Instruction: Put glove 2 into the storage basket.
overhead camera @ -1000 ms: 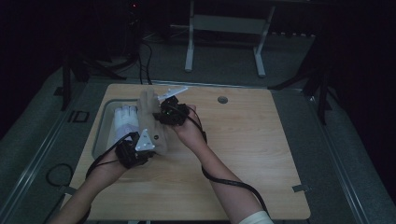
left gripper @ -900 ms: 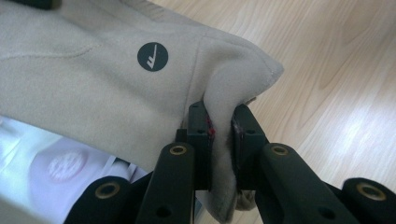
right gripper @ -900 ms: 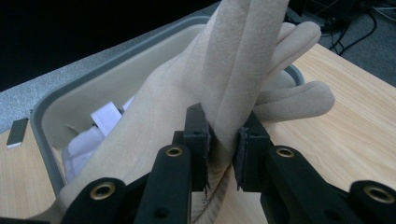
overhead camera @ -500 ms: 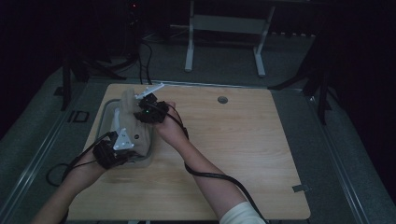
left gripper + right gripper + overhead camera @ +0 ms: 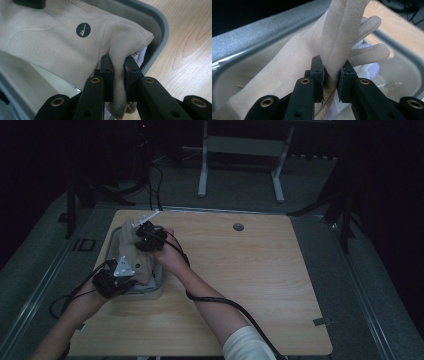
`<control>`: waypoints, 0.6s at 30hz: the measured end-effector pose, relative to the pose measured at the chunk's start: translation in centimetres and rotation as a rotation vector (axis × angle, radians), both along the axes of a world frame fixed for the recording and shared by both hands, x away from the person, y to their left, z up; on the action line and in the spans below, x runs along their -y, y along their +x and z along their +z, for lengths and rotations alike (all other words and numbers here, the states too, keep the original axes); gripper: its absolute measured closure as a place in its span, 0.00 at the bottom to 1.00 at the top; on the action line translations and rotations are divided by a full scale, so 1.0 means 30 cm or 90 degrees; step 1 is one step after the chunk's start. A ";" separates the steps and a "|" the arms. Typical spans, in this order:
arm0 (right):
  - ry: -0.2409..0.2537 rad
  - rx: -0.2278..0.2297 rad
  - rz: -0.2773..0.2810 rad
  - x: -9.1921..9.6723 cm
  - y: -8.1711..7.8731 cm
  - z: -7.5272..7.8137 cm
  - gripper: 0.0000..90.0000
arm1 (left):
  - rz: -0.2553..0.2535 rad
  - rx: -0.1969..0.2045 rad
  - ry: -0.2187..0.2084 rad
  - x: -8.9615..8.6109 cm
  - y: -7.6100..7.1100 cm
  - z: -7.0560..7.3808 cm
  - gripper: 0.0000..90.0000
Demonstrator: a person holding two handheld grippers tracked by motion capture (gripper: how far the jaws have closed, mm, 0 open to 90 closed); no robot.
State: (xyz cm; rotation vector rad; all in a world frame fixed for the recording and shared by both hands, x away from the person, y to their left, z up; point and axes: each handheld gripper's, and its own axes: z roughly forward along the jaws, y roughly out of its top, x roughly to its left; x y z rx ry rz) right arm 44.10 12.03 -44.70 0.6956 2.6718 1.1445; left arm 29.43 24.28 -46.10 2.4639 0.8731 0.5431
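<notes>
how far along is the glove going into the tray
Done: both tongs have a grip on the beige glove, the left tongs pinching its cuff corner and the right tongs pinching its fingers. In hand: the glove hangs stretched between them over the grey tray at the table's left side. Left: lowering it fully inside, where something white already lies, and letting go.

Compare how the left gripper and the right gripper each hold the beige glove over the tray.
The left gripper pinches the beige glove at its cuff corner; the right gripper pinches its fingers. The left sits at the grey tray's near end, the right at its far end. Both are shut on the glove.
</notes>
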 end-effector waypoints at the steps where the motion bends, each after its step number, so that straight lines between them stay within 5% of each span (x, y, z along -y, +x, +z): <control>1: -0.005 -0.006 -0.002 -0.002 0.004 -0.014 0.86 | 0.001 -0.002 -0.001 -0.001 0.004 -0.010 0.90; 11: -0.050 -0.010 -0.012 -0.010 0.032 -0.092 0.85 | 0.009 0.001 -0.007 0.008 0.019 -0.050 0.89; 18: -0.046 -0.028 -0.021 -0.009 0.047 -0.119 0.84 | 0.015 -0.018 -0.022 0.004 0.038 -0.079 0.89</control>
